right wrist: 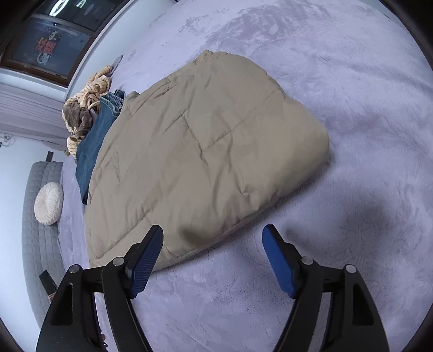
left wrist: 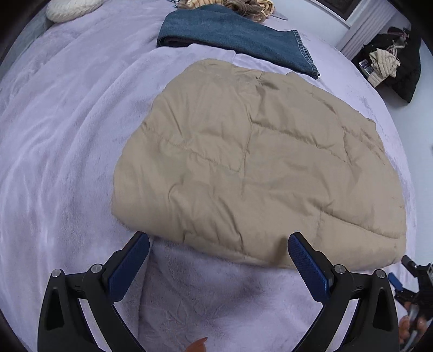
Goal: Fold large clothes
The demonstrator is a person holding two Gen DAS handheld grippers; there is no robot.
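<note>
A tan quilted jacket (left wrist: 257, 165) lies folded into a thick flat bundle on the lavender plush bedspread (left wrist: 62, 151). It also shows in the right wrist view (right wrist: 200, 159). My left gripper (left wrist: 218, 238) is open and empty, its blue pads just short of the bundle's near edge. My right gripper (right wrist: 212, 230) is open and empty, hovering at the bundle's near corner. The right gripper's body shows at the lower right edge of the left wrist view (left wrist: 416, 281).
Folded blue jeans (left wrist: 235, 35) lie beyond the jacket, with a striped tan garment (left wrist: 243, 6) behind them. A round cream cushion (right wrist: 48, 203) rests on a grey quilted bench (right wrist: 40, 238). Dark clothes (left wrist: 392, 62) are piled beside the bed.
</note>
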